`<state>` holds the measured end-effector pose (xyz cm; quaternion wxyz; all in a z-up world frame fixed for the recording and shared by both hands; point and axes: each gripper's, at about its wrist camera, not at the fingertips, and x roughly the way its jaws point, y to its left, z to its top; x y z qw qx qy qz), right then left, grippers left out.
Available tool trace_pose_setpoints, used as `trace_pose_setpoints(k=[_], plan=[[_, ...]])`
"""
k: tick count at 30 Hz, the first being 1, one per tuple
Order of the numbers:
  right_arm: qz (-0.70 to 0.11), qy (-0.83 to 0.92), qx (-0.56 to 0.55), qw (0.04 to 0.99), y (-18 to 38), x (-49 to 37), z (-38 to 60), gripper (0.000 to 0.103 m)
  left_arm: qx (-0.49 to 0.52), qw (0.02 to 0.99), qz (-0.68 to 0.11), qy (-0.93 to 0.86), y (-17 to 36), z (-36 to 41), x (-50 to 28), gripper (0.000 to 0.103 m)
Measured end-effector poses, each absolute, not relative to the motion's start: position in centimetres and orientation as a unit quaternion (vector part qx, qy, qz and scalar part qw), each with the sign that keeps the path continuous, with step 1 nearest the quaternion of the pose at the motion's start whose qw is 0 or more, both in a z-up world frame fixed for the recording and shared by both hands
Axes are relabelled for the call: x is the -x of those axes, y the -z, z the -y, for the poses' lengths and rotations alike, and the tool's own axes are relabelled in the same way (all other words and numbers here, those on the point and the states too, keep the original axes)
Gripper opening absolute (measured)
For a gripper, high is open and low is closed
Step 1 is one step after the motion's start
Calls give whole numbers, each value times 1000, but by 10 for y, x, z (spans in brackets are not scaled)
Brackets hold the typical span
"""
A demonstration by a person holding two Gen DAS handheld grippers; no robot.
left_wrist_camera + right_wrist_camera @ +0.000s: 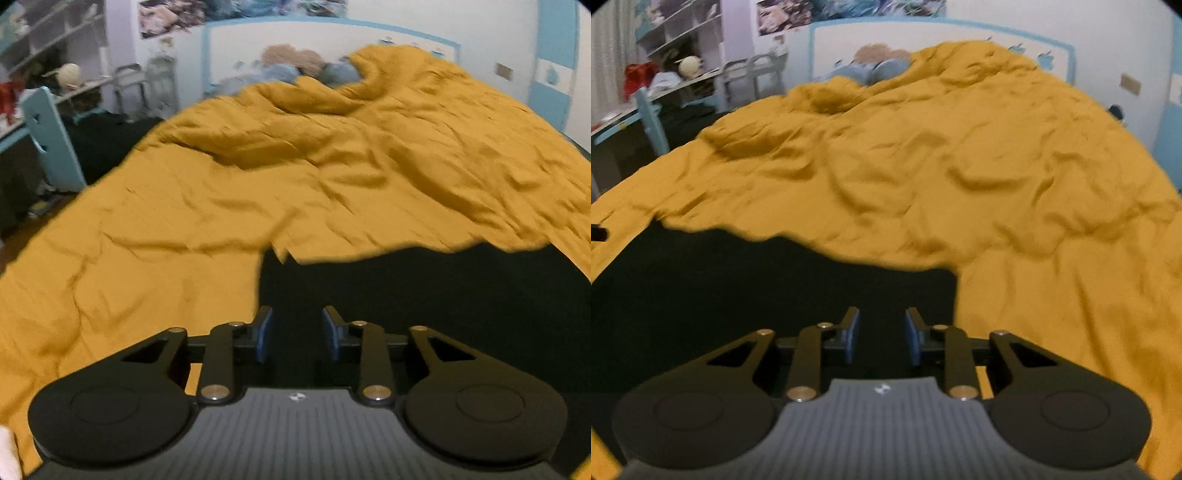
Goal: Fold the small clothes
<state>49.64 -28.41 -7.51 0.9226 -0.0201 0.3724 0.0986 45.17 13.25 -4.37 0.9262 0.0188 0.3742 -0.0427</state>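
Black garment (424, 295) lies flat on the mustard bedspread (184, 221), near edge of the bed, close under both grippers. Landmark = the garment. Left gripper (297, 334) is over its left part, just inside the left edge, which runs straight up from the blue pads (264, 334). Right gripper (881, 334) is over its right part, just inside the right edge. Both sets of jaws stand parted, released, nothing between the pads; whether the tips touch cloth cannot be told. The garment's far edge is uneven and blurred in both views, the bedspread rumpled beyond it. Blue pillows (280, 72) sit well beyond the garment, at the headboard. Step in hand, as judged: get a pinch at the near corners for a fold. To do it well: set each pair of jaws at the garment's own edge, not mid-panel; take the black layer only, no bedspread; close both sides evenly; lift together and keep the hem taut so the fold lands square. Risk: dark cloth hides the edges, so a wrinkle may be grabbed instead.
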Motion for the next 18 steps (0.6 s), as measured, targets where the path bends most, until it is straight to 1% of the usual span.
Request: trace_pose_setpoints(k=[2,4,5,7,8,9,12,14,18], plan=[[-383,-122,-6,916,79,-470,281,23,-14,923,-381,58,46,-128,-429,28],[-390,-144,-26,909,84,-443,273,23,-6,919,-387,70,49,-122,-409,24],[-392,-147,-28,908,87,-432,268,22,-3,918,-390,66,52,-120,-399,20],[-396,-134,-18,908,98,-410,260,22,6,918,-391,61,62,-120,-378,17],[-398,-120,-12,909,105,-400,259,22,8,914,-402,57,69,-121,-372,12],[-405,-106,-10,908,114,-391,260,22,7,910,-411,53,76,-122,-366,10],[-415,-64,24,907,138,-367,269,20,1,902,-431,14,100,-136,-345,6],[-418,-46,36,907,156,-349,279,18,0,901,-433,-8,112,-146,-335,6],[-422,-41,-15,906,169,-334,298,18,17,900,-435,-19,125,-160,-323,6]])
